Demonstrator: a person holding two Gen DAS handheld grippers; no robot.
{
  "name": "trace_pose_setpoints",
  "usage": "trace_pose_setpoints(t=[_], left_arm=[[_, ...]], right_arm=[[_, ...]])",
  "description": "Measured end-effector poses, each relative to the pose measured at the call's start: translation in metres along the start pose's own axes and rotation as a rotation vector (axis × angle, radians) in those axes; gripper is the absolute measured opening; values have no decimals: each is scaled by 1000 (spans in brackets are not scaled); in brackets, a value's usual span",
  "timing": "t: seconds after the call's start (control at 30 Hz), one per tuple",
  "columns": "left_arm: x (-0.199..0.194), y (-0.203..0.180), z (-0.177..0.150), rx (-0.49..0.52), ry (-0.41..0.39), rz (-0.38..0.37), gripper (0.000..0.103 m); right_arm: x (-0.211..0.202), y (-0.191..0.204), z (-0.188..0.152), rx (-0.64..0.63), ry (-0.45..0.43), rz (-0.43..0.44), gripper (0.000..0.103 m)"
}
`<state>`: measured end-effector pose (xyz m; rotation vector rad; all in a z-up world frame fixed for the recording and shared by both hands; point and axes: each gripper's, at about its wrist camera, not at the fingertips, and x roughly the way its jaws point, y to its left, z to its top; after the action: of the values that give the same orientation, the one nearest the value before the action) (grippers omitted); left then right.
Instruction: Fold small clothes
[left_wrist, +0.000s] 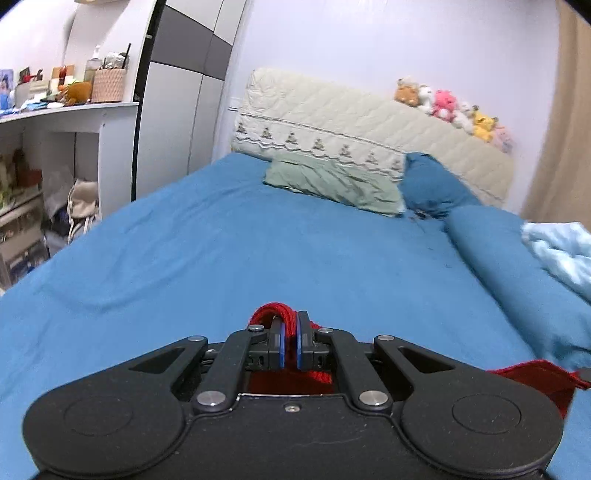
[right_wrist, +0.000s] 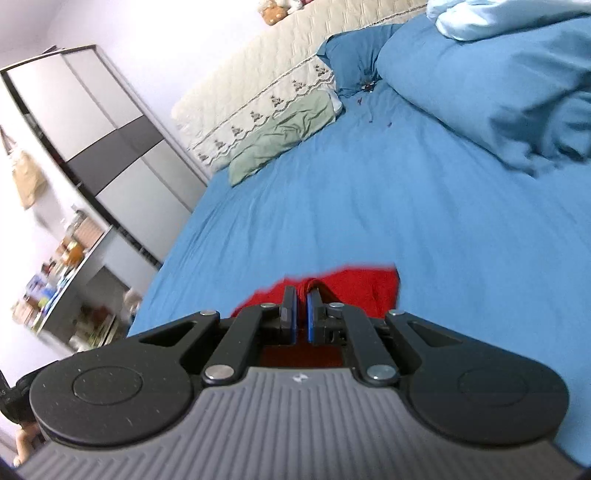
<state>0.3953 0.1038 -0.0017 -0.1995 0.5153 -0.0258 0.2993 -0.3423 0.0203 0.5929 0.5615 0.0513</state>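
A small red knit garment (left_wrist: 539, 378) is held over the blue bed sheet (left_wrist: 229, 251). My left gripper (left_wrist: 290, 325) is shut on a bunched red edge of it, which pokes up between the pads. More red cloth shows under the gripper and at its lower right. In the right wrist view, my right gripper (right_wrist: 301, 301) is shut on another part of the red garment (right_wrist: 365, 286), which spreads out past the fingers over the sheet (right_wrist: 369, 206). Most of the garment is hidden under both grippers.
A green pillow (left_wrist: 332, 182), a blue pillow (left_wrist: 432, 184) and a quilted cream headboard (left_wrist: 369, 122) lie ahead. A rolled blue duvet (left_wrist: 517, 280) with a pale blue cloth (left_wrist: 561, 251) lies on the right. A wardrobe (left_wrist: 177, 110) and cluttered shelves (left_wrist: 55, 122) stand left.
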Motion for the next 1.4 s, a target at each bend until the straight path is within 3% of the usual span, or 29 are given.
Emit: trace_pose_setpoints(t=[0.1, 0.2, 0.33, 0.43, 0.47, 0.5, 0.53, 0.57, 0.6, 0.63, 0.67, 0.73, 0.8, 0.97, 1.1, 1.13, 1.2, 1.33, 1.4], left_arm=[[68, -7, -8, 42, 14, 60, 5], [119, -4, -33, 17, 79, 97, 5], [153, 7, -58, -10, 136, 121, 5], [167, 16, -51, -56, 142, 122, 6], [171, 20, -45, -85, 146, 116, 8], [173, 25, -41, -113, 151, 113, 17], [172, 29, -36, -125, 156, 119, 41], [165, 31, -34, -128, 150, 142, 56], [159, 29, -29, -128, 132, 165, 77], [146, 30, -28, -119, 90, 178, 87], [133, 32, -30, -98, 55, 169, 88], [104, 31, -39, -14, 25, 115, 89], [81, 26, -54, 61, 45, 79, 95], [67, 18, -110, 139, 191, -7, 98], [92, 23, -153, 135, 367, 47, 97], [92, 23, -157, 162, 348, 51, 98], [90, 17, -158, 189, 337, 66, 99], [81, 1, -141, 201, 367, 123, 98], [55, -9, -129, 245, 302, 172, 98]], right_arm=[[70, 1, 22, -15, -17, -34, 20], [127, -4, 15, -68, -15, -95, 21], [179, -19, -4, -94, 29, -116, 20], [197, -23, 3, -107, 6, -122, 20], [200, -22, 6, -106, -5, -126, 21], [204, -21, 9, -107, -19, -135, 22], [206, -20, 11, -115, -29, -161, 29], [204, -21, 11, -119, -42, -203, 51], [202, -17, 10, -128, -51, -235, 81], [195, -15, 7, -145, -73, -241, 91], [189, -12, 4, -171, -104, -236, 97], [170, -4, -10, -256, -129, -190, 97], [155, 4, -28, -327, -82, -134, 97], [150, 6, -80, -401, 78, -79, 97], [178, -11, -113, -366, 246, -197, 97], [183, -21, -119, -298, 262, -223, 97], [175, -26, -124, -240, 207, -212, 98], [174, -14, -121, -274, 231, -239, 98], [163, -11, -111, -241, 240, -216, 98]])
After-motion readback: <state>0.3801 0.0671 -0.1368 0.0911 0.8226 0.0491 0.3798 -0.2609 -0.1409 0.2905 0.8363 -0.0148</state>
